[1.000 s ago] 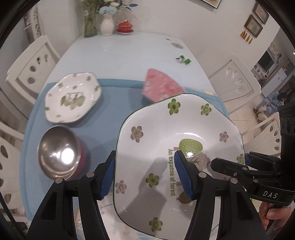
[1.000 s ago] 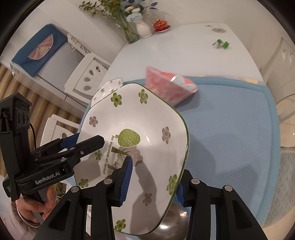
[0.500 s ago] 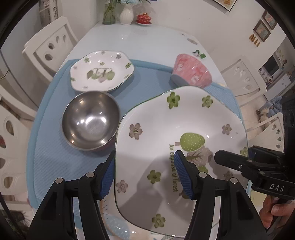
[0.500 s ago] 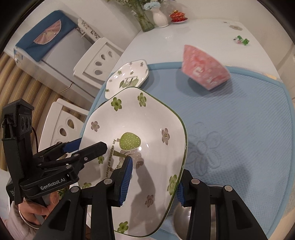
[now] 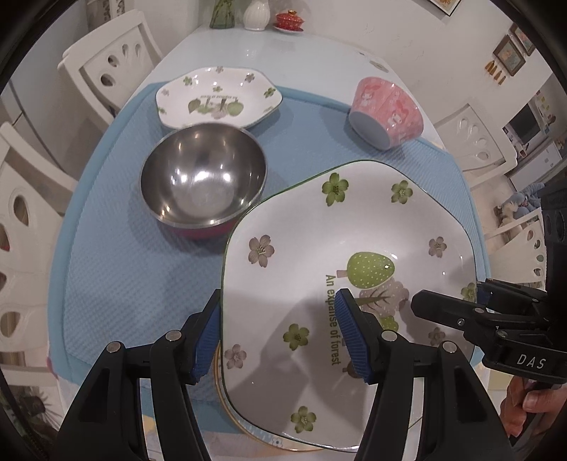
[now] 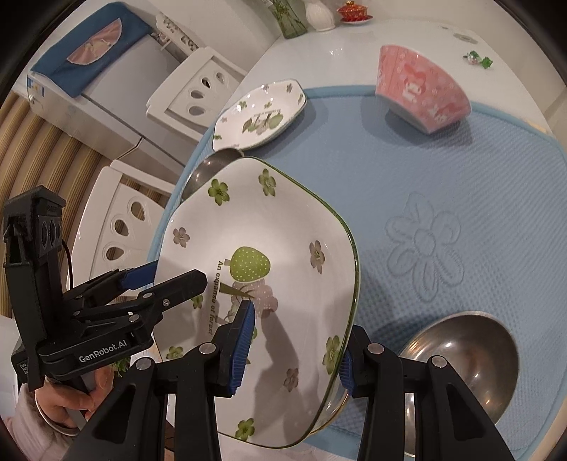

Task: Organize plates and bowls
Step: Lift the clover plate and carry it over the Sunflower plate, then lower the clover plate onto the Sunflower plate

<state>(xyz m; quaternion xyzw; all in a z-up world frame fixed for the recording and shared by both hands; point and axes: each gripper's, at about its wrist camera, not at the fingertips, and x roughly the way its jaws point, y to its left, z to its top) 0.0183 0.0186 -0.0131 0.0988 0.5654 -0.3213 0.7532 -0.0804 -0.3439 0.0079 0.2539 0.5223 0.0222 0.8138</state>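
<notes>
While both grippers, left [image 5: 278, 337] and right [image 6: 294, 349], stay clamped on the plate's [image 5: 354, 248] opposite rims, it has sunk toward another plate [image 5: 226, 397] beneath, so stacking looks close.

White table [image 5: 283, 53], blue mat [image 5: 134, 269] on it (vase [image 5: 256, 14] at far end)

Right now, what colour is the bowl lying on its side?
Pink, with cartoon figures: the bowl, clearest in the right wrist view.
</notes>
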